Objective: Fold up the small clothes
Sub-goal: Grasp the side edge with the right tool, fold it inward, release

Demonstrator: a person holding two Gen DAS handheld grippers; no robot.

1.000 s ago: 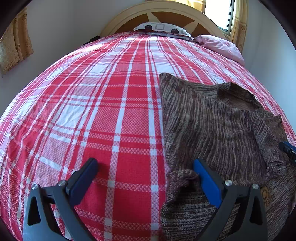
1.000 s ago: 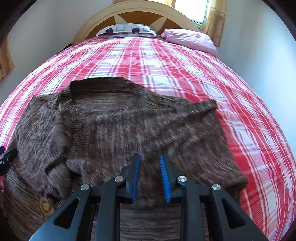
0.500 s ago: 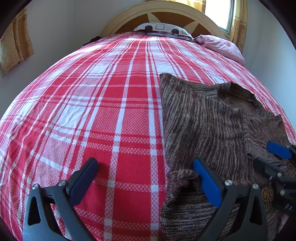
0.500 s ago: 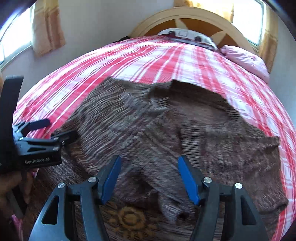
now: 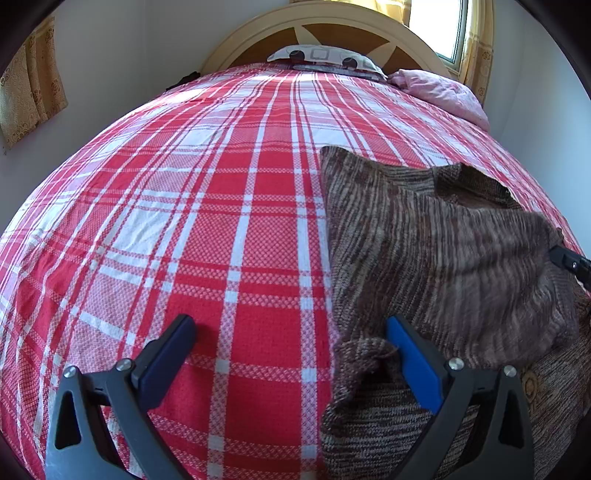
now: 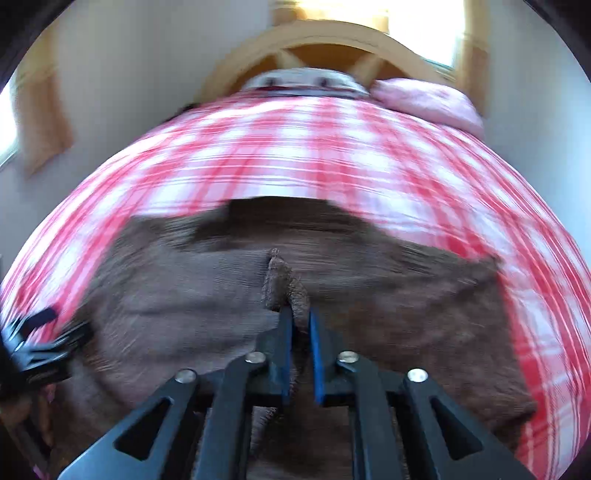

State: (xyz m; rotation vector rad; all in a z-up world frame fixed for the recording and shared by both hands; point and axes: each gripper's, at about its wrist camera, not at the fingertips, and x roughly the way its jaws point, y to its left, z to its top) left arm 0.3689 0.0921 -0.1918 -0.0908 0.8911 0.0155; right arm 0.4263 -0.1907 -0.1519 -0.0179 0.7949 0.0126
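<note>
**Brown sweater on the plaid bed**

Your bed [image 5: 207, 236] wears a red-and-white plaid cover, with pillows [image 5: 325, 59] at an arched headboard [image 5: 332, 26] and a window behind. Your left hand-held gripper [image 5: 291, 339] gapes wide at the sweater's [image 5: 443, 258] edge. Only the blurred right view shows your right hand-held gripper [image 6: 301, 321] pinching a sweater fold.

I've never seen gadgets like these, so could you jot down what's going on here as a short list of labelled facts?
place: bed with a red and white checked cover
garment: brown knitted sweater lying on the cover, partly folded over itself
left gripper: open, low over the sweater's near left edge, one finger over the cover, the other over the knit
right gripper: shut on a pinch of the sweater
sharpness: right view blurred
background: patterned pillow, pink pillow, headboard
</note>
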